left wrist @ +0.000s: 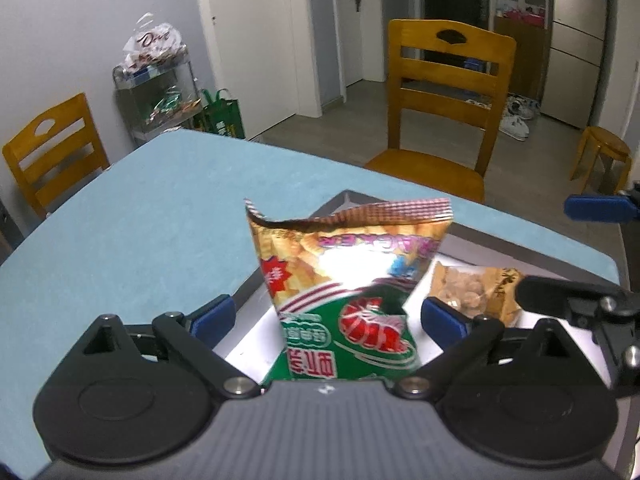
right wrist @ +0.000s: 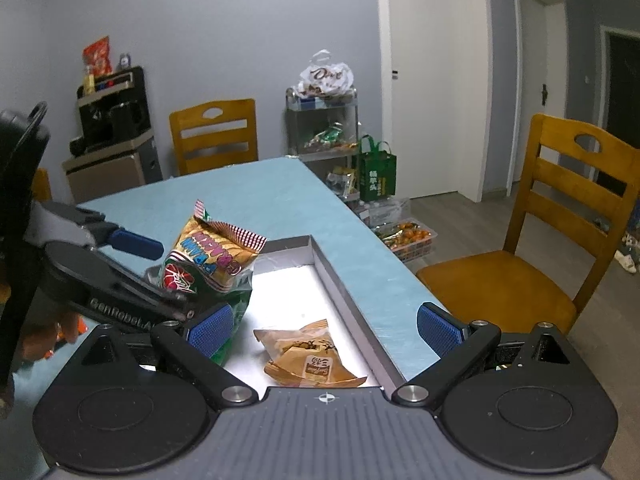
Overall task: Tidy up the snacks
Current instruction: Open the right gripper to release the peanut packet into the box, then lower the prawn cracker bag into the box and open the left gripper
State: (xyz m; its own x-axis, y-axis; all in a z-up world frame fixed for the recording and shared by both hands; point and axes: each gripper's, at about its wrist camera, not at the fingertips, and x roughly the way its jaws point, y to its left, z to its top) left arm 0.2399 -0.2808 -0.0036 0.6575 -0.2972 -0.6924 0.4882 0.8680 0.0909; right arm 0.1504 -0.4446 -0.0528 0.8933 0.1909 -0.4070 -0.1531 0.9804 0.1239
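A green, red and gold shrimp-chip bag (left wrist: 344,280) stands upright in a shallow grey tray (right wrist: 344,292) on the blue table. My left gripper (left wrist: 328,318) is open, its blue pads either side of the bag's lower half and not pressing on it. Beside the bag in the tray lies a small brown snack packet (right wrist: 312,360). My right gripper (right wrist: 325,328) hangs open over that packet, nothing between its pads. Its left pad sits right against the bag's bottom corner. The chip bag (right wrist: 212,260) shows in the right wrist view with the left gripper's blue finger (right wrist: 136,245) behind it.
Wooden chairs (left wrist: 444,112) (right wrist: 560,248) stand along the table's sides. A metal shelf cart (right wrist: 324,128) with snack bags and a green tote (right wrist: 376,172) sit by the wall. A box of snacks (right wrist: 408,240) lies on the floor. A person's hand (right wrist: 52,336) shows at lower left.
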